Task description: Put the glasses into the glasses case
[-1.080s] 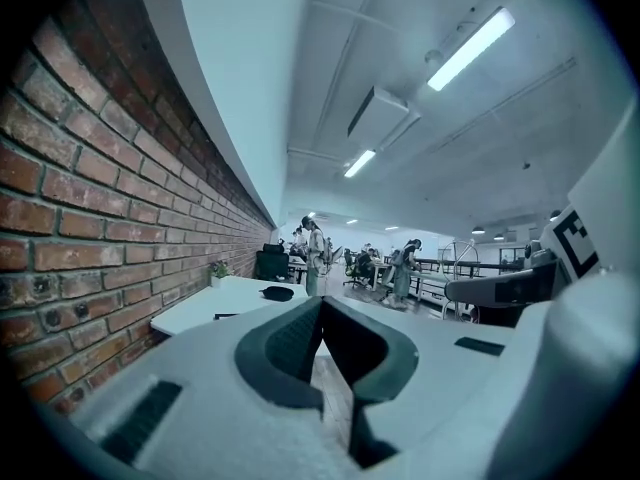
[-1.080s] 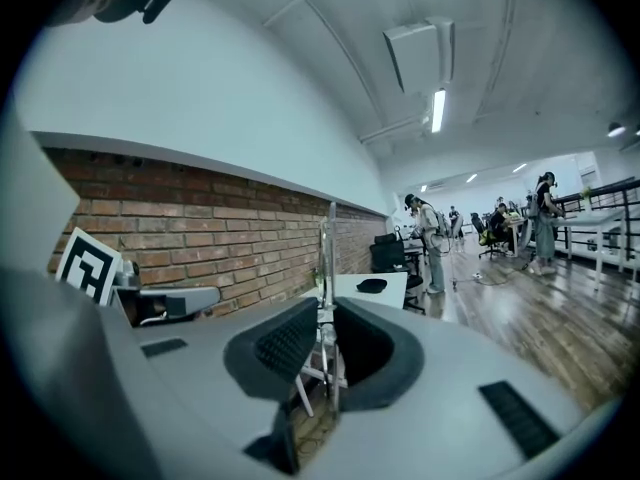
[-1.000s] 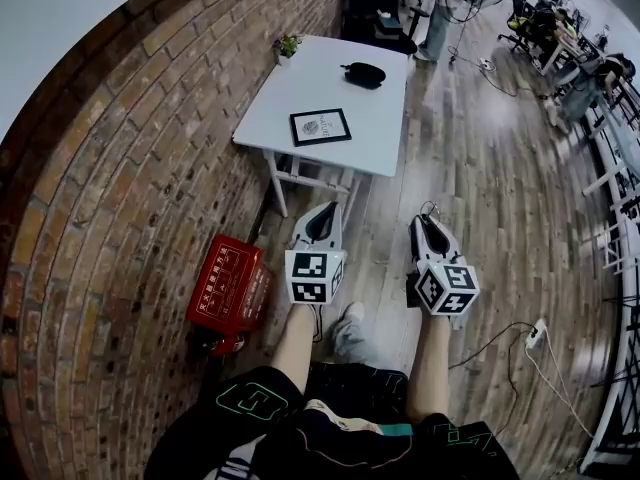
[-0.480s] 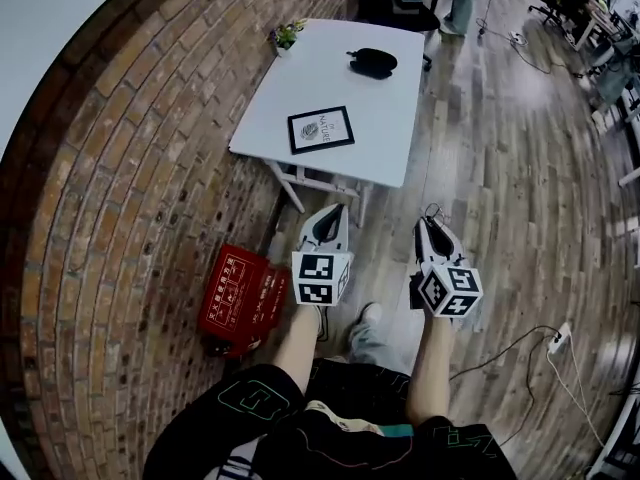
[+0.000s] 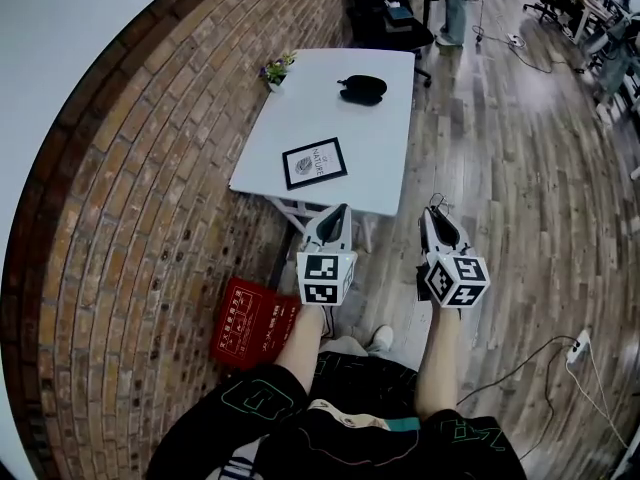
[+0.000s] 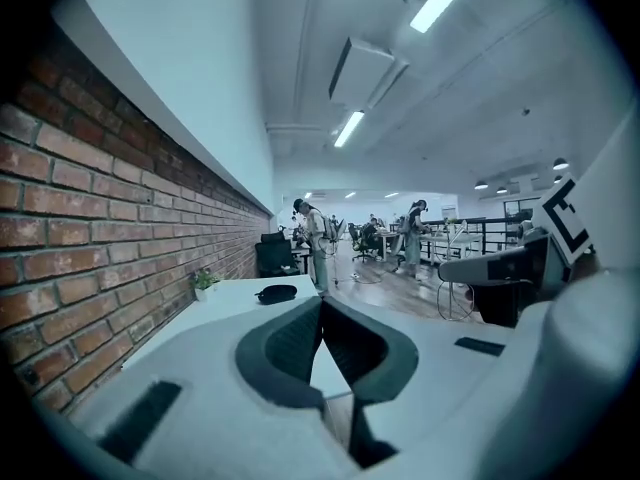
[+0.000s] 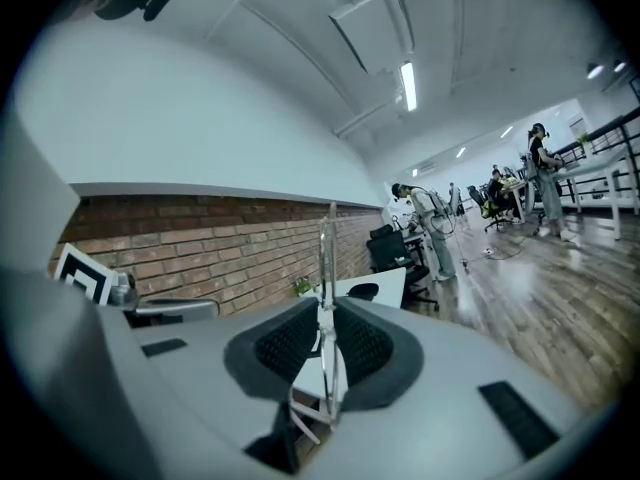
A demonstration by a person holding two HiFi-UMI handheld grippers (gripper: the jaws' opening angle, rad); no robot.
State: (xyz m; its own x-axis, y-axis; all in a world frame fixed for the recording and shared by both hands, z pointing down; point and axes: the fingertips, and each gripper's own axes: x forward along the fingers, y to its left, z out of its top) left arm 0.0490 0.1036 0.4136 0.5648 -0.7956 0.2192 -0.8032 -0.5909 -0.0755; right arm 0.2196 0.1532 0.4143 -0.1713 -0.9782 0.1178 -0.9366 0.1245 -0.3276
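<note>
Red brick wall (image 5: 130,198) on the left, plank wood floor (image 5: 520,168) on the right. White rectangular desk (image 5: 385,128) stands against the wall, ahead of both grippers. Flat red box (image 5: 250,323) on the floor by the wall. On the desk:
- black-framed print (image 5: 314,163) near the front edge
- black oval glasses case (image 5: 362,88) toward the far end
- small potted plant (image 5: 272,71) at the wall-side corner

Left hand-held gripper (image 5: 338,211): jaws together, nothing between them. Right hand-held gripper (image 5: 433,211): clamped on thin wire-frame glasses (image 7: 325,268), held edge-on above the floor, well apart from the case.
</note>
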